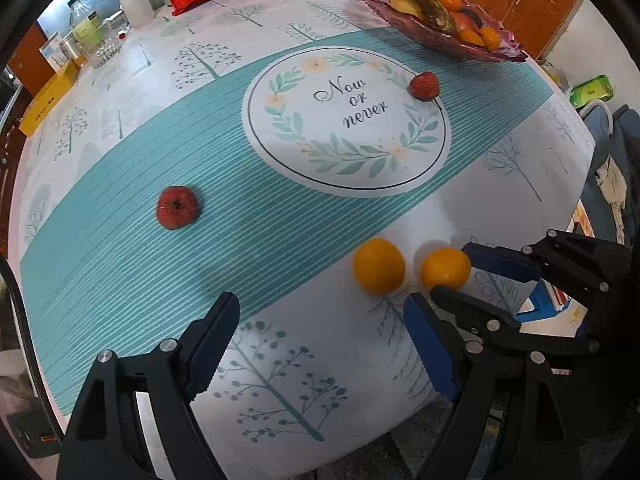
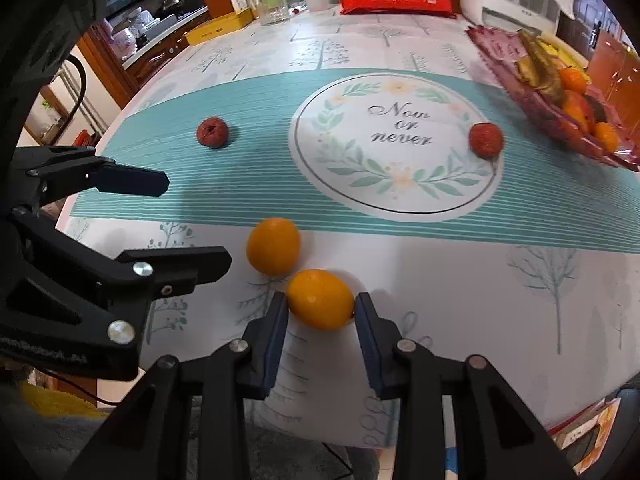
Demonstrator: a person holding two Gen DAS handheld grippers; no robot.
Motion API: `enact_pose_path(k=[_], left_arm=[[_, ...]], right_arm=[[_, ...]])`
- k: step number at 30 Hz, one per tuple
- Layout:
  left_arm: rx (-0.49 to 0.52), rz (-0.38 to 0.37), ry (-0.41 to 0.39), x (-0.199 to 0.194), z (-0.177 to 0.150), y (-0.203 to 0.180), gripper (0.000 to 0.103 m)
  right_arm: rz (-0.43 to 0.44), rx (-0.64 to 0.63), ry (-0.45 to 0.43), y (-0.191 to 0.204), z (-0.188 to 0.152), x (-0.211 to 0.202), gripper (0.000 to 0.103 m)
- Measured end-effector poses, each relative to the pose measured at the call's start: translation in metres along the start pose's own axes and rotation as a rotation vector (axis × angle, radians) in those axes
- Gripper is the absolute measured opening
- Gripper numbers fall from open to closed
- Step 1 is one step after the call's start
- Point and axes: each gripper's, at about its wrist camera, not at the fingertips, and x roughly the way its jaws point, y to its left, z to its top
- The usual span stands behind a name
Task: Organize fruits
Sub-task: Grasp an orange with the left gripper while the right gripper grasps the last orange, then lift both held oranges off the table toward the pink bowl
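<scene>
Right gripper [image 2: 320, 312] clamped on the near orange [image 2: 320, 299], one pad on each side of its middle; left gripper [image 1: 316, 336] stands wide and empty above the table [image 1: 360, 360]. To do the lift well, the grip should stay centred on the fruit and rise straight, clear of the second orange [image 2: 273, 245], which lies just beside the held one, on the side toward the printed medallion [image 2: 396, 148]. The held orange is smooth, glossy, yellow-orange and slightly oval, resting at the table's near edge, below the medallion. Two red fruits flank the medallion; the fruit tray [image 2: 560, 120], the likely destination, stands beyond its right side.
</scene>
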Motion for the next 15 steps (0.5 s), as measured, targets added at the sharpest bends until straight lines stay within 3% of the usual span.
enact_pose_path(k=[4,10,15], left_arm=[[-0.013,-0.031,0.010,0.009,0.003,-0.006,0.083],[-0.044,-0.060,0.039,0.023,0.006,-0.012,0.068],[-0.076,-0.101,0.080,0.037,0.007,-0.015,0.043]], right_arm=[[-0.022,0.029,-0.016,-0.009,-0.005,-0.008,0.035],[-0.045,0.068,-0.032,-0.021,-0.014,-0.020,0.035],[-0.054,0.090,-0.045,-0.028,-0.020,-0.027,0.035]])
